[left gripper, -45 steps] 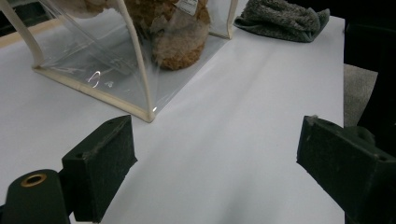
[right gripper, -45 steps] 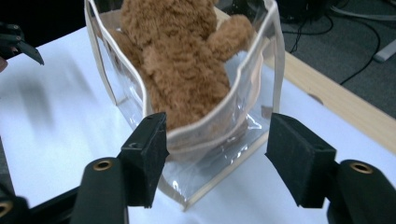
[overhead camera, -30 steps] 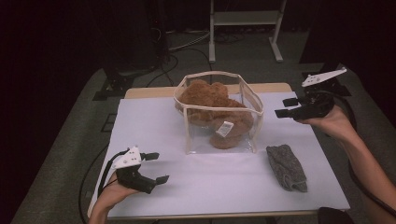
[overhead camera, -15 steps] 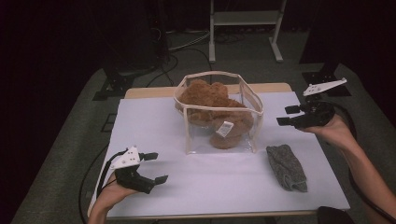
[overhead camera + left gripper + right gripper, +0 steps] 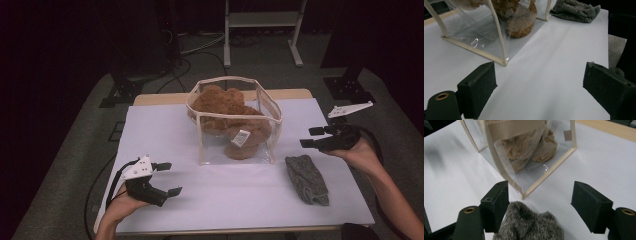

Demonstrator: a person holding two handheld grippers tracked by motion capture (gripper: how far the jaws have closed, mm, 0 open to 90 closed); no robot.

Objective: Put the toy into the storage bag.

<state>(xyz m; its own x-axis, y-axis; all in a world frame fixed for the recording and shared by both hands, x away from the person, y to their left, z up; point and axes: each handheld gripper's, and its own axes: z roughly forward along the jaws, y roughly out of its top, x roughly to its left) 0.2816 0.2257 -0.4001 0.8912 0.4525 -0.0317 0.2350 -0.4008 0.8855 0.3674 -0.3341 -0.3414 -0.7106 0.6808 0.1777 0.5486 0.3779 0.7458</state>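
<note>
White table [image 5: 165,130], dark room: my right claw [image 5: 312,137] is spread, nearest the grey cloth [image 5: 306,179], which runs lengthwise toward me. Left claw [image 5: 167,178] spread too.

A clear cream-edged bag [image 5: 235,125] holds a brown plush toy [image 5: 225,112]; grey cloth [image 5: 306,179], white table [image 5: 165,130].

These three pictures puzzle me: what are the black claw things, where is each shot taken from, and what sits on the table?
A person holds a two-jaw tool in each hand. The high view looks down on the white table; the left gripper and the right gripper are both open and hold nothing. The other two pictures come from cameras riding on those grippers, looking along their jaws. On the table stands a clear bag with a brown plush toy inside, and beside it lies a grey fuzzy cloth.
</note>
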